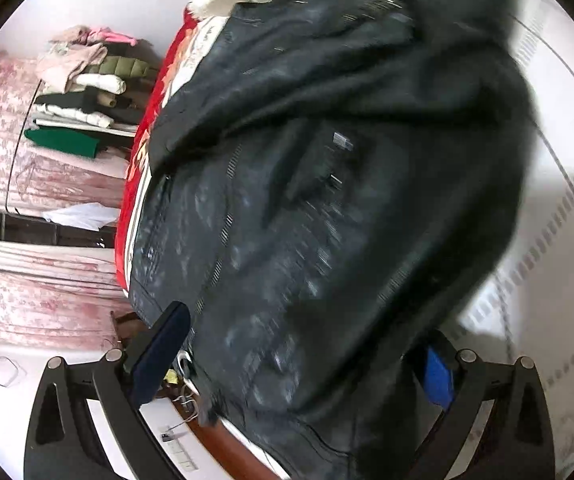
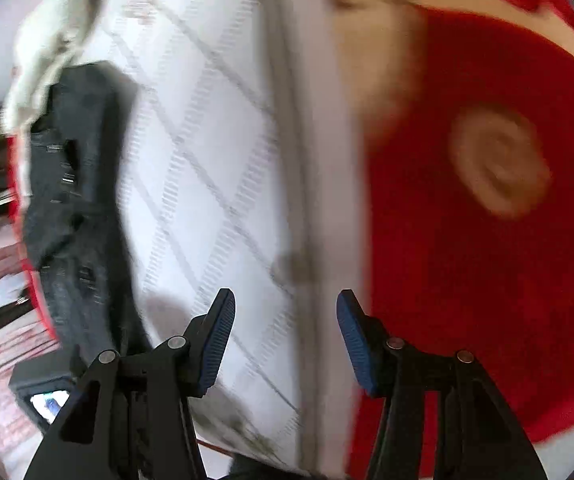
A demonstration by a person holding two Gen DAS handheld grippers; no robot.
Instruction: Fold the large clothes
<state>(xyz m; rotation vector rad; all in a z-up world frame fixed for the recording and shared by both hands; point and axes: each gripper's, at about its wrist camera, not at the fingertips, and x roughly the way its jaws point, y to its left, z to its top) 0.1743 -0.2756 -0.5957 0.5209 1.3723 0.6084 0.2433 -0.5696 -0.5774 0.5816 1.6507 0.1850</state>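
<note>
White quilted mattress [image 2: 207,152] taken as landmark. Dark garment [image 1: 307,200] spread on mattress, red blanket [image 2: 467,280] beside it. Step judged: gathering garment for first fold. Left tool [image 1: 299,364] spread wide over garment hem, grip not confirmed. Right tool [image 2: 285,340] released, empty, above mattress. Next: hem to be pinched and lifted.

The big dark denim jacket [image 1: 307,208] was lying crumpled and bunched up on the white quilted mattress [image 2: 207,160], with a zipper showing.
</note>
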